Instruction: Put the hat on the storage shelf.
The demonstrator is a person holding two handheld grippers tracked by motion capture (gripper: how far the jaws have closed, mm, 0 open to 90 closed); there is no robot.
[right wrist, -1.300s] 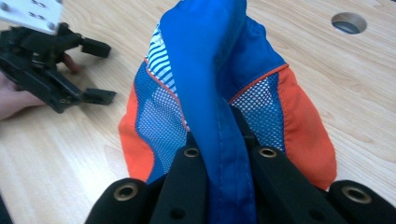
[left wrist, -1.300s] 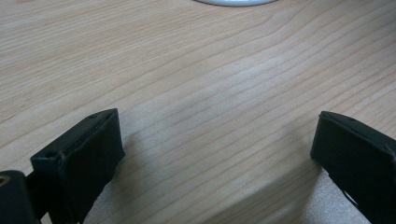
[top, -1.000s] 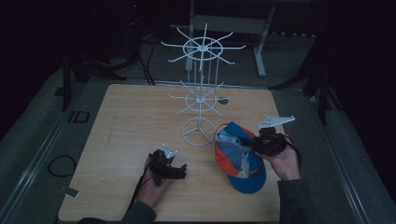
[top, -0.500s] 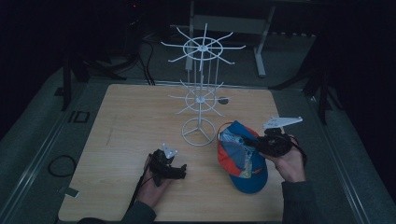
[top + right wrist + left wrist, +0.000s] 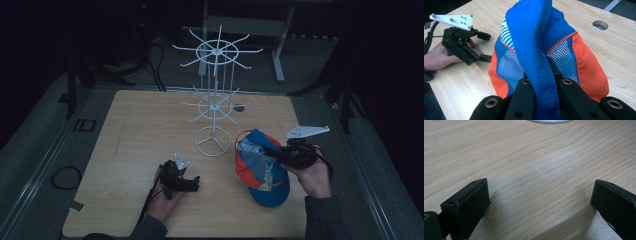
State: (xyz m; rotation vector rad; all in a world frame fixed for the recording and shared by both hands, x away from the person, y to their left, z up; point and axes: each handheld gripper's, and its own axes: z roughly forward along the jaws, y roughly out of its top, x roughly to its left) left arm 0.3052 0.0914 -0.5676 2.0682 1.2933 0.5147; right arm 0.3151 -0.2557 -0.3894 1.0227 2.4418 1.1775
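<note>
Pale wooden tabletop [image 5: 140,130] in a dark room; right tool [image 5: 541,82] clamped on cap [image 5: 544,45], brim extending away; left tool [image 5: 539,202] apart.

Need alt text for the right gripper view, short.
The right tongs are clamped on a fold of blue fabric of a blue, orange and mesh cap, which rises up the middle of the picture over a light wooden table. Farther off at upper left, a hand rests on the table holding the left tongs, jaws apart.
</note>
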